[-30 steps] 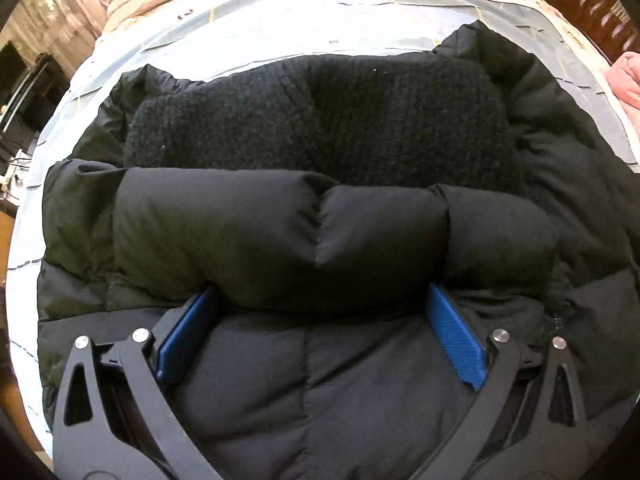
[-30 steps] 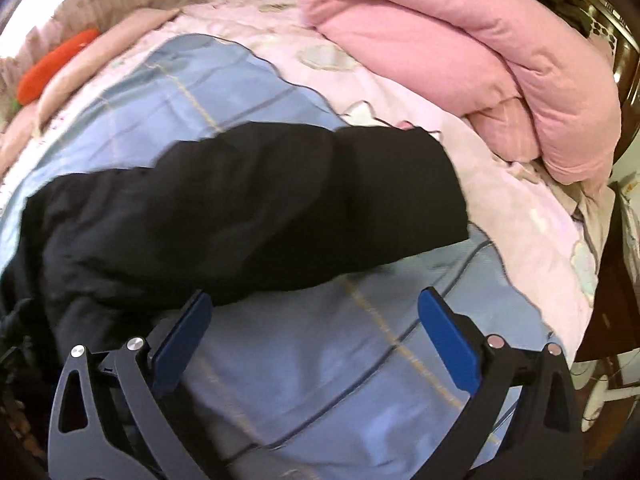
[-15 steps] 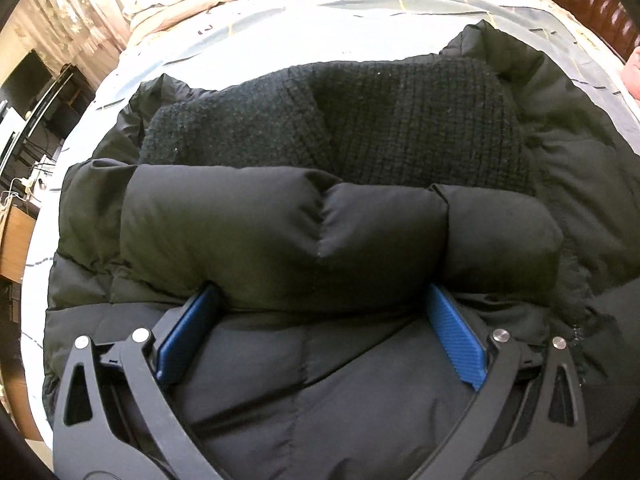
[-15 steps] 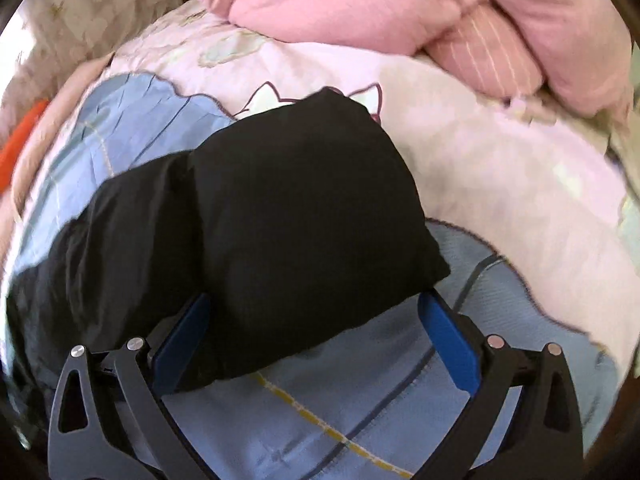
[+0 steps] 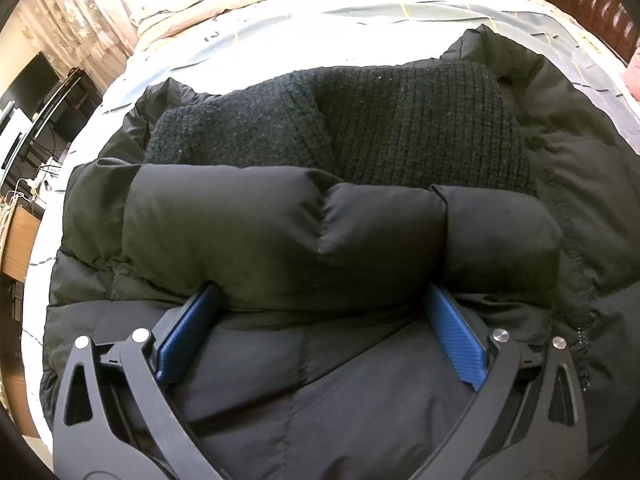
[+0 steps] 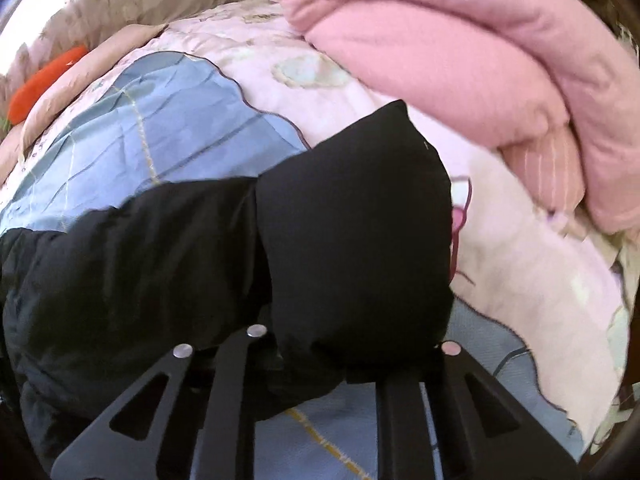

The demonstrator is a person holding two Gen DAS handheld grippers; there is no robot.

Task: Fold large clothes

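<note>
A black puffer jacket [image 5: 304, 360] lies spread on the bed, its black knit collar [image 5: 360, 128] at the far end. One sleeve [image 5: 332, 240] lies folded across the body. My left gripper [image 5: 320, 336] is open, its blue pads on either side of the near edge of that sleeve. In the right wrist view the other sleeve [image 6: 352, 248] stretches out over the bedspread. My right gripper [image 6: 352, 356] is shut on this sleeve's end; the black fabric bulges over the jaws and hides the pads.
The bed has a blue and pink quilted bedspread [image 6: 152, 120]. A folded pink blanket [image 6: 480, 64] lies beyond the right sleeve. An orange cushion [image 6: 44, 80] is at the far left. A wooden headboard [image 5: 592, 4] and a desk with a monitor [image 5: 32, 92] border the bed.
My right gripper moved in over the sleeve end and closed on it; half a second ago its jaws were wide open. The left gripper stayed open by the folded sleeve, tilting slightly.
</note>
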